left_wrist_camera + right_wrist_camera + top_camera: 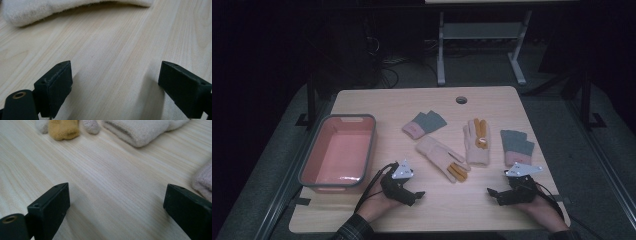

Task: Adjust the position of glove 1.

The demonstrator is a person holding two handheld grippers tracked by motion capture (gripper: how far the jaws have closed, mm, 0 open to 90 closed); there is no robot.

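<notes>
Several gloves lie across the middle of the wooden table (pixel 362 102). Two are cream with orange fingers: one (pixel 443 159) slanted at centre, one (pixel 476 141) upright to its right. Two are grey with pink cuffs: one (pixel 424 124) at the back, one (pixel 517 146) at the right. My left gripper (pixel 418 195) rests near the front edge, open, with bare wood between its jaws and a cream glove (pixel 50 7) ahead. My right gripper (pixel 490 192) lies at the front right, open over bare wood (pixel 117 202), facing the cream cuff (pixel 137 130) and orange fingertips (pixel 63 129).
A grey bin with a pink inside (pixel 339 150) stands on the table's left side. A round cable hole (pixel 461 99) sits near the far edge. A metal stand (pixel 482 45) rises on the dark floor behind the table.
</notes>
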